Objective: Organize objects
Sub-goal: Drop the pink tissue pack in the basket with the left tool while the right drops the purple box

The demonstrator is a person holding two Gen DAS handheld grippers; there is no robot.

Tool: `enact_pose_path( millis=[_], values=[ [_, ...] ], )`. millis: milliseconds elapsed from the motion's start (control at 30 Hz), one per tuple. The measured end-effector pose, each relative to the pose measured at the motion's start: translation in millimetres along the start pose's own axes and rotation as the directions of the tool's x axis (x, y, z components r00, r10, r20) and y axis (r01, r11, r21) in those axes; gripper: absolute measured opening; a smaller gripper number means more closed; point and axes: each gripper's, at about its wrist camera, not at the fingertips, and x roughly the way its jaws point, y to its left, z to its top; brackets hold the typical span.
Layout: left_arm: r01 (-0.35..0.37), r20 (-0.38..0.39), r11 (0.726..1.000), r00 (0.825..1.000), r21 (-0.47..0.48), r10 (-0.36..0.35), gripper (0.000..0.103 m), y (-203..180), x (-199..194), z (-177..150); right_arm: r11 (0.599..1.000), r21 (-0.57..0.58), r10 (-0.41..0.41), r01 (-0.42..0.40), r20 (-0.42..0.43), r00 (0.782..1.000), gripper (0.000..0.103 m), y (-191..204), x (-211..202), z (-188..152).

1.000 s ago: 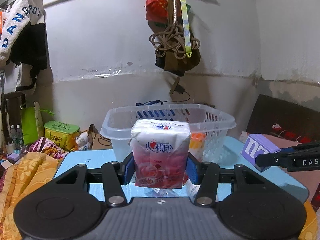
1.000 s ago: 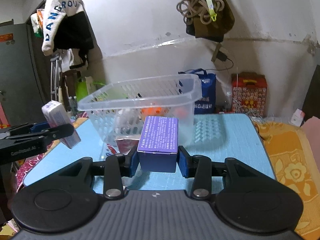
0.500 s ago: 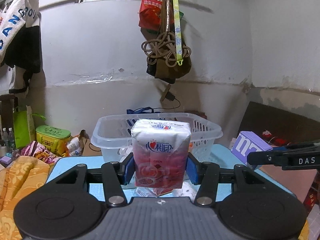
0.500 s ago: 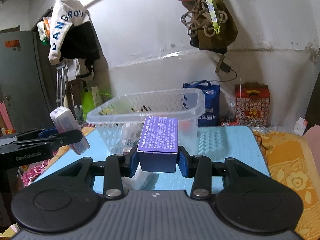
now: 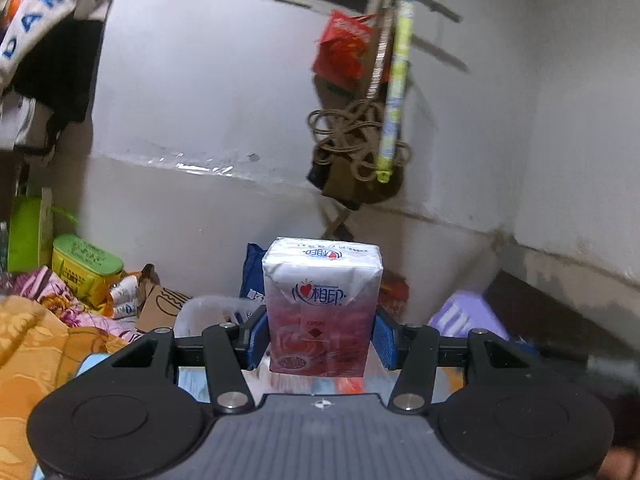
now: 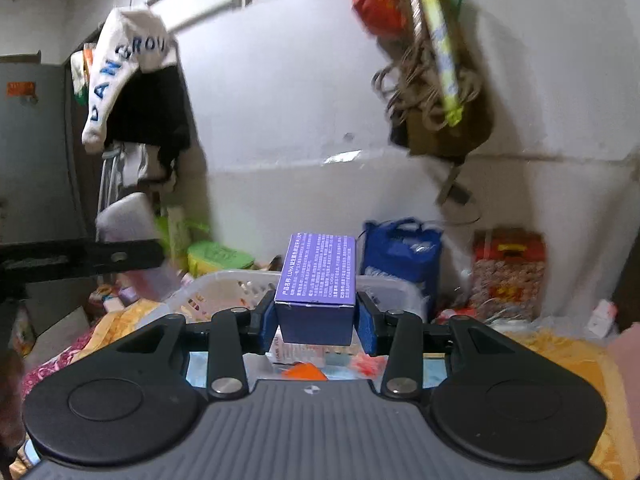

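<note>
My left gripper (image 5: 320, 338) is shut on a pink and white tissue pack (image 5: 322, 304), held upright above the clear plastic basket (image 5: 208, 308), whose rim shows low behind the fingers. My right gripper (image 6: 316, 322) is shut on a purple box (image 6: 318, 280) and holds it over the same basket (image 6: 224, 284). The left gripper with its pack shows blurred at the left of the right wrist view (image 6: 120, 256). The purple box shows blurred at the right of the left wrist view (image 5: 466, 314).
A wall stands close behind, with a hanging rope bundle and bag (image 5: 356, 152). A jacket (image 6: 132, 80) hangs at the left. A blue bag (image 6: 400, 256) and a red box (image 6: 506, 272) stand behind the basket. Orange cloth (image 5: 32, 344) lies at the left.
Both grippers have risen and moved forward over the basket with their loads. The basket has dropped low in both views. The frames are now blurred by motion.
</note>
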Motion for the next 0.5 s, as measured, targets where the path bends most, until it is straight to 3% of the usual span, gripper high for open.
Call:
enact_pose_path(
  millis=[133, 167, 200, 233, 267, 333, 400, 500],
  values=[
    [-0.027, -0.091, 0.996, 0.996, -0.081, 0.02, 0.057, 18, 56, -6, 0.999, -0.035, -0.033, 0.032, -0.027, 0.999, 0.044, -3, 37, -6],
    [-0.045, -0.098, 0.996, 0.994, -0.077, 0.037, 0.063, 19, 61, -11, 0.999, -0.028, -0.033, 0.032, -0.039, 0.999, 0.045, -6, 44, -8],
    [-0.056, -0.103, 0.996, 0.993, -0.068, 0.049, 0.077, 19, 67, -16, 1.0, -0.019, -0.024, 0.023, -0.04, 0.999, 0.045, -9, 49, -11],
    [-0.061, -0.093, 0.996, 0.994, -0.061, 0.055, 0.085, 20, 69, -19, 1.0, -0.017, -0.016, 0.015, -0.036, 0.999, 0.05, -11, 52, -13],
    [-0.068, -0.08, 0.996, 0.995, -0.059, 0.063, 0.098, 23, 69, -20, 1.0, -0.011, -0.023, 0.022, -0.023, 0.999, 0.071, -13, 52, -15],
    [-0.07, -0.043, 0.995, 0.997, -0.067, 0.067, 0.103, 27, 61, -21, 0.999, 0.02, -0.038, 0.038, 0.007, 0.999, 0.103, -15, 43, -18],
    [-0.062, -0.015, 0.996, 0.998, -0.07, 0.061, 0.103, 31, 48, -21, 0.998, 0.044, -0.041, 0.038, 0.056, 0.998, 0.103, -12, 24, -20],
    [-0.058, -0.004, 0.997, 0.998, -0.057, 0.058, 0.103, 34, 22, -27, 0.998, 0.047, -0.047, 0.045, 0.03, 0.998, 0.103, -4, -4, -28]
  ],
)
